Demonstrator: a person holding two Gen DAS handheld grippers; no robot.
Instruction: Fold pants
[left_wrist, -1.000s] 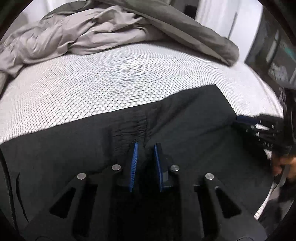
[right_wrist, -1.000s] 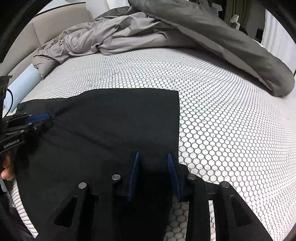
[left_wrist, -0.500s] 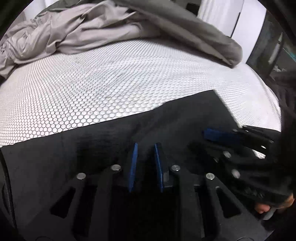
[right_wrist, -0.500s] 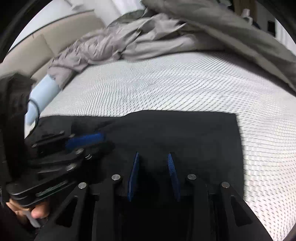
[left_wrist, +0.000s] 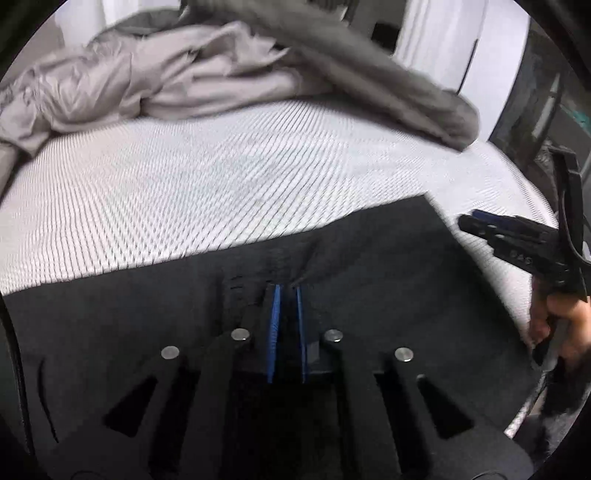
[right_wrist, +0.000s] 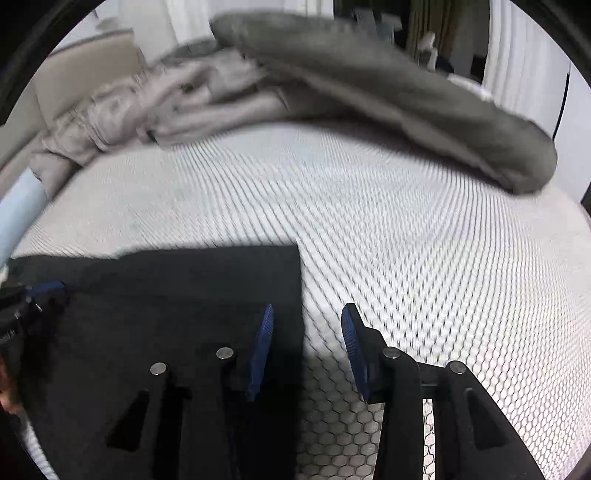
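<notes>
Left wrist view: left gripper (left_wrist: 287, 291) angles down onto the black pants (left_wrist: 369, 273); its blue-padded jaws stand nearly together, pinching a small ridge of dark cloth, with gathered puckers radiating from the tips; black triangular linkage arms and silver pivot pins fill the lower frame. At the right edge of this view the right gripper (left_wrist: 466, 221) juts in from beyond the pants' corner, a person's hand (left_wrist: 565, 325) wrapped round its handle.

Right wrist view: right gripper (right_wrist: 307, 314) also tilts downward; jaws are parting, a clear gap between the ribbed blue pads; left finger (right_wrist: 260, 350) sits over the pants' right edge (right_wrist: 184, 295), right finger (right_wrist: 354, 350) over bare mattress; nothing clamped, pads free of the cloth. Left gripper's tip (right_wrist: 44, 288) shows at the left edge, on the fabric.

Pants: matte black, smooth weave, lying flat as a squarish panel with a crisp straight far edge and a sharp corner; they lie at the near side of the bed.

Surface: white mattress cover (right_wrist: 406, 240) with a raised honeycomb mesh, blurred into streaks farther off. Rumpled grey duvet (left_wrist: 258, 74) heaped along the far side, one thick roll trailing toward the right. Beige headboard (right_wrist: 85, 74) at far left; pale blue cylinder (right_wrist: 18, 210) beside it; white wall panels and dark furniture behind.
</notes>
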